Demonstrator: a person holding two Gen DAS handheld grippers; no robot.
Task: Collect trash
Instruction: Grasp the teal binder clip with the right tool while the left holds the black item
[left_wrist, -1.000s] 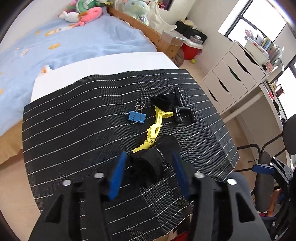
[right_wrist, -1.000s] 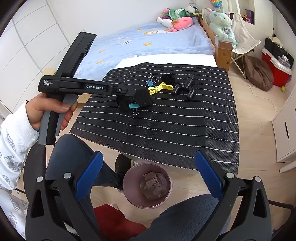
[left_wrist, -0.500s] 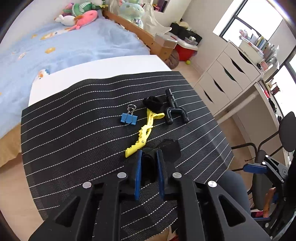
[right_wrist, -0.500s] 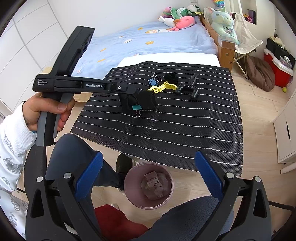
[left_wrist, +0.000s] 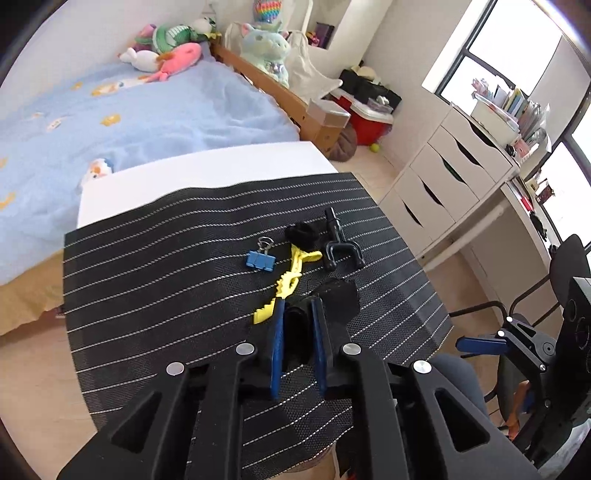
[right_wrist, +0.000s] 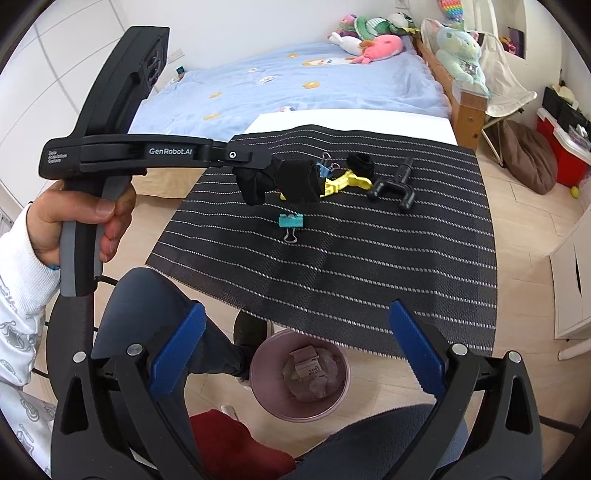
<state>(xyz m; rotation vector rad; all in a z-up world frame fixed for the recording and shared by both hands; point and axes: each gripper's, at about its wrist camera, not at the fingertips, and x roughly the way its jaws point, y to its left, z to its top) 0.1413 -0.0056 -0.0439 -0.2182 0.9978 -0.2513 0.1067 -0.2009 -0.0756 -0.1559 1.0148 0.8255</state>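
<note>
Trash, a crumpled black fabric scrap, sat clenched between my left claw's blue fingers, lifted above the black striped mat for carrying. My right claw gaped empty over the pink bin. Beyond lay a yellow clip.

binder clips 2 | yellow clip 1 | black fork attachment 1 | bin 1

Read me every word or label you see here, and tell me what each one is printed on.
"GenRobot.AI": white print on the side of the left hand-held gripper.
"Data Acquisition System": small print at that gripper's rear end, barely legible.
Print on the crumpled carton in the pink trash bin: too small to read.
</note>
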